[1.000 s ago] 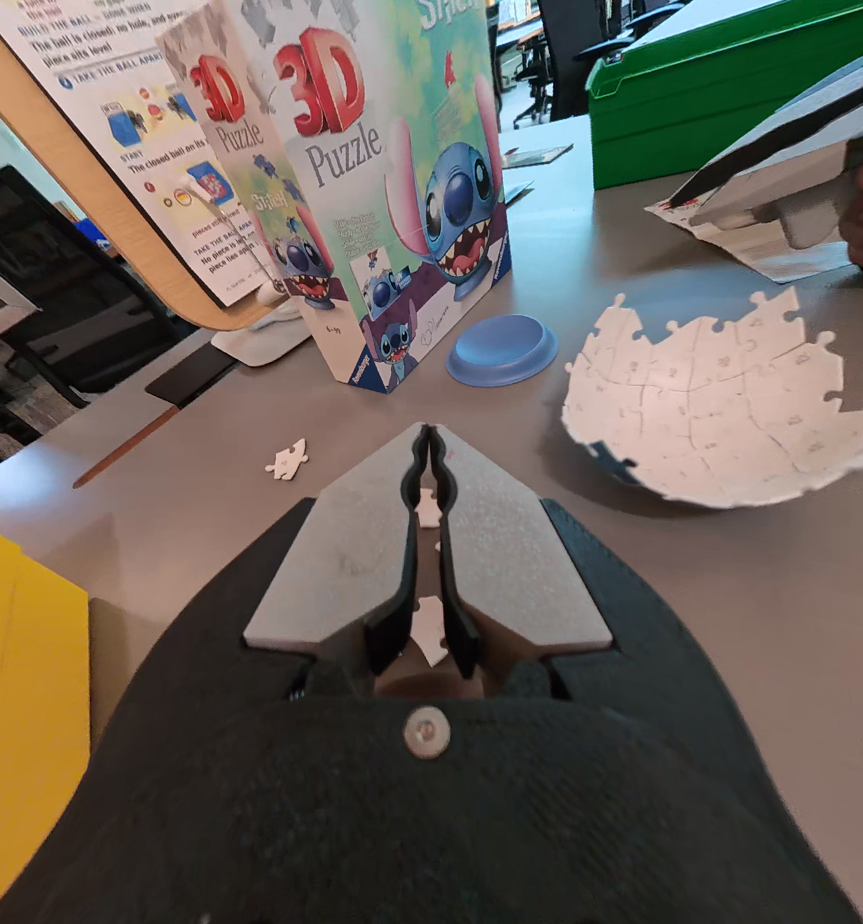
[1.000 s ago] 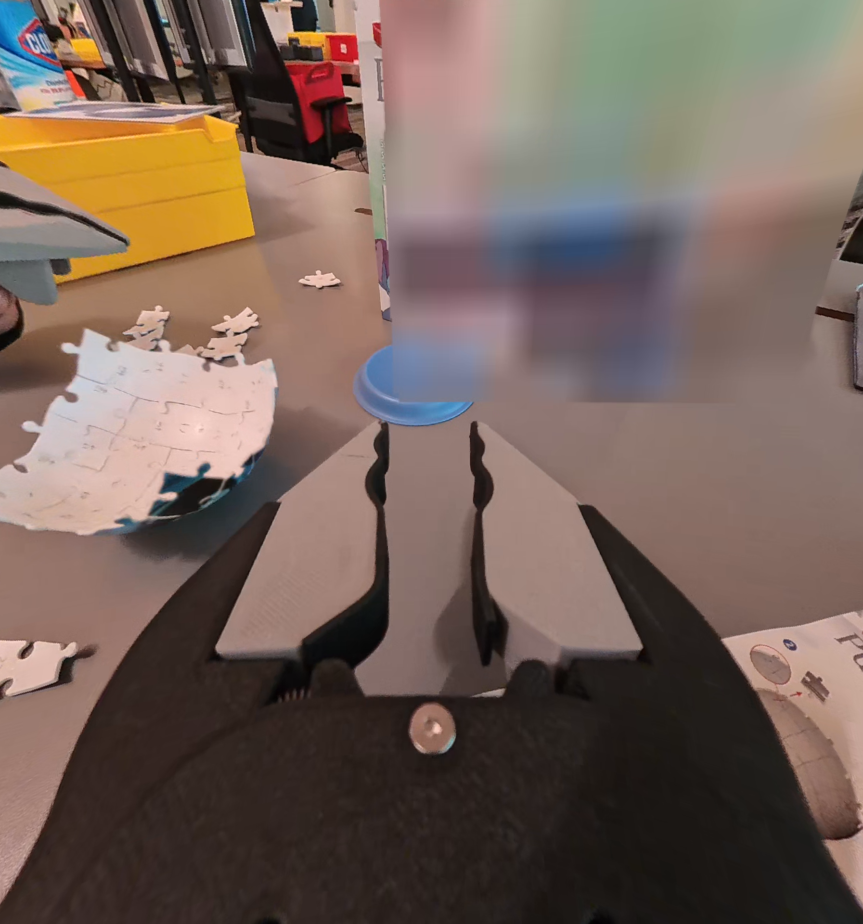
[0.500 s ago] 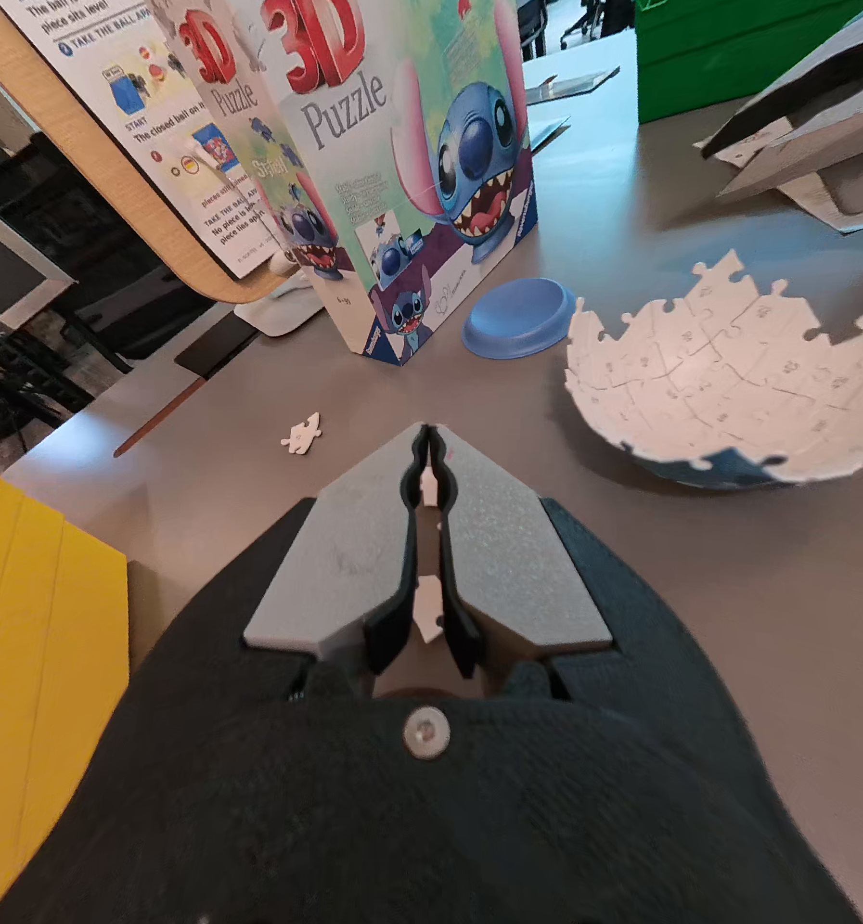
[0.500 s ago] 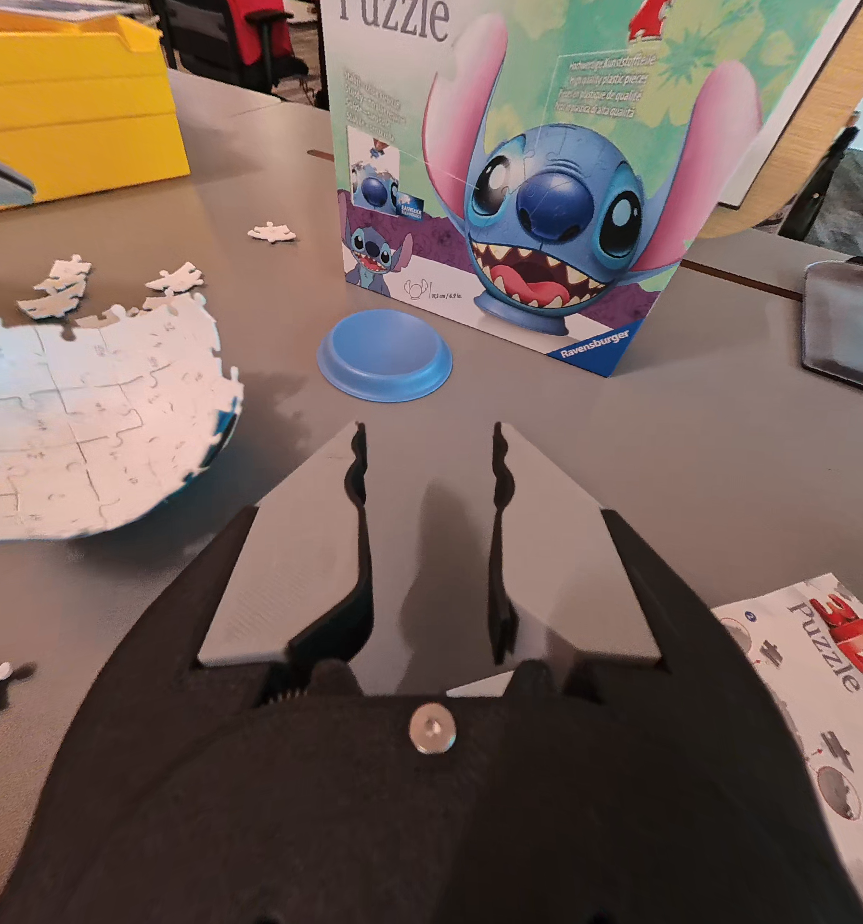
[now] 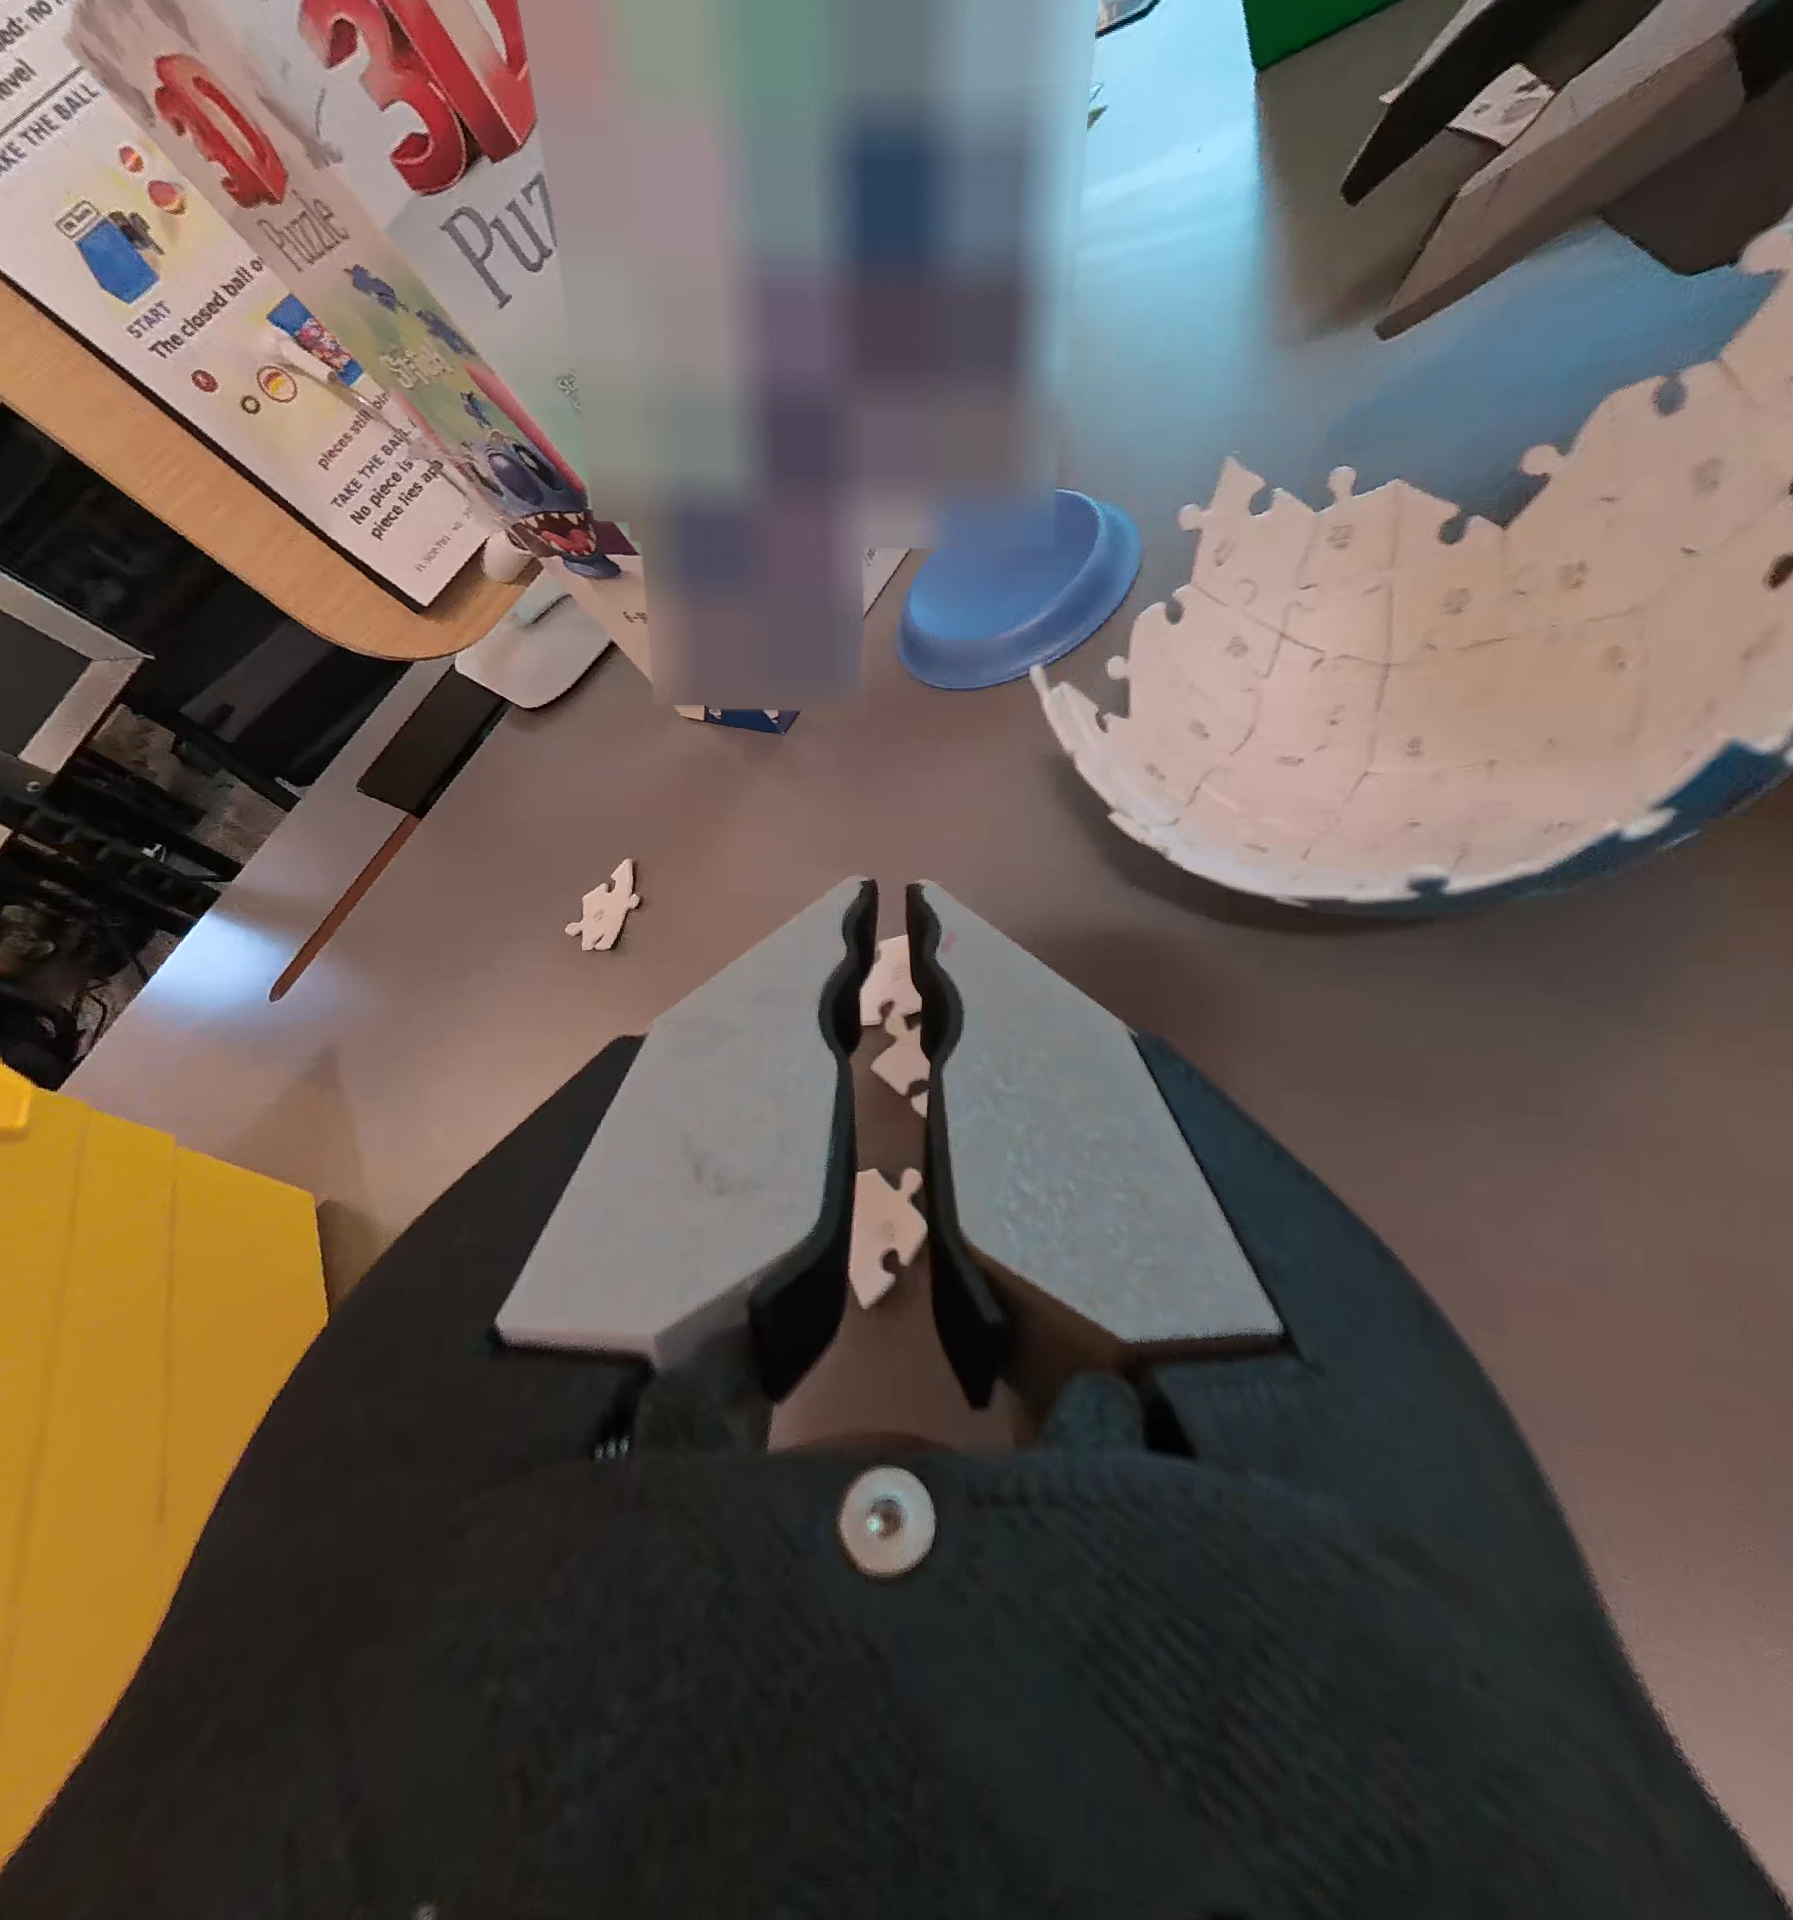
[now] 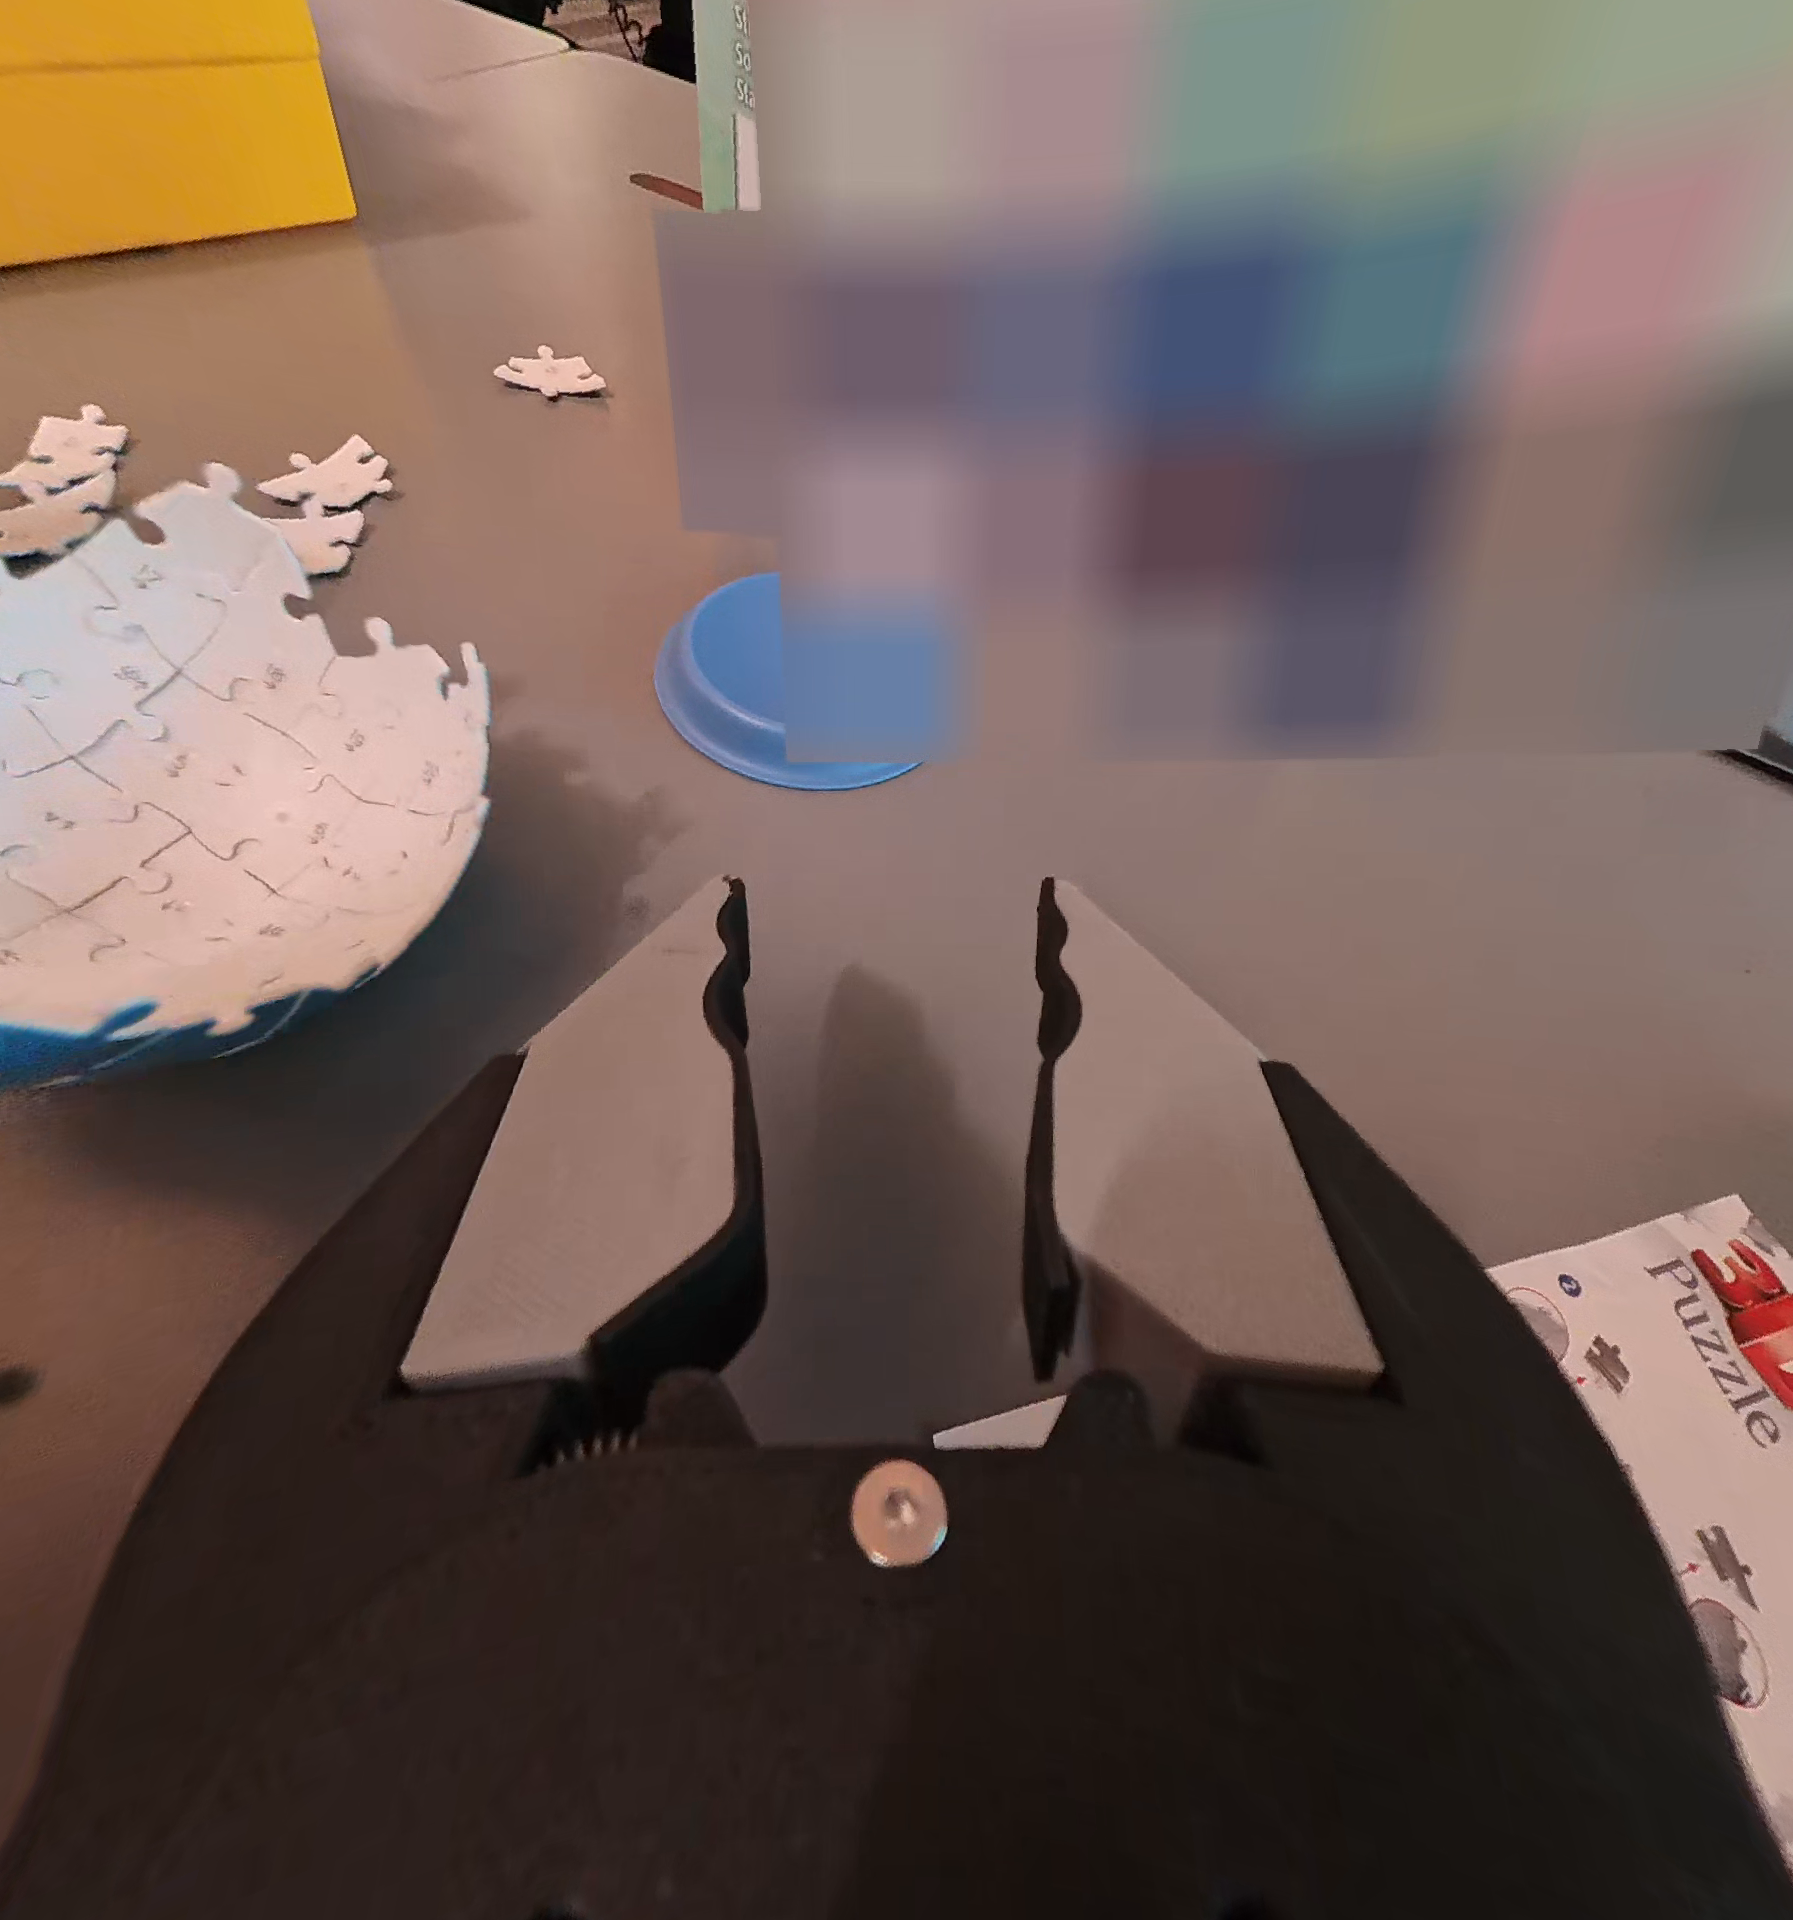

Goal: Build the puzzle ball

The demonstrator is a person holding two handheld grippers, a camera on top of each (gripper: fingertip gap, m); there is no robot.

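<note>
Since the earlier frames we note that both grippers have come closer to the half-built puzzle ball, and the right one has spread its fingers wider.

We record one partial ball, a white curved shell of joined pieces with a blue outer face (image 5: 1474,686) (image 6: 154,790). It rests on the grey table (image 5: 1391,1143) (image 6: 1287,935) with its hollow facing up and its jagged rim uppermost, tilted toward the cameras; being bowl-shaped, it shows no clear long axis.

Beside it stands one blue round plastic stand (image 5: 1027,613) (image 6: 736,686), near the shell but apart from it. Behind the stand is one upright printed puzzle box (image 5: 435,239), partly covered by a blurred patch.

Loose white puzzle pieces: in the right wrist view we count one lone piece (image 6: 549,371) toward the box, a small cluster (image 6: 61,483) at the shell's far rim whose number we cannot fix, and one more at the left edge.

One yellow plastic bin (image 5: 92,1403) (image 6: 133,114) and one printed instruction sheet (image 6: 1702,1455) lie on the table.

Our left gripper (image 5: 890,894) has its fingers nearly together, a narrow gap remaining; loose pieces show through the gap, and we cannot tell whether any is pinched. Our right gripper (image 6: 888,894) is spread wide and holds nothing.
</note>
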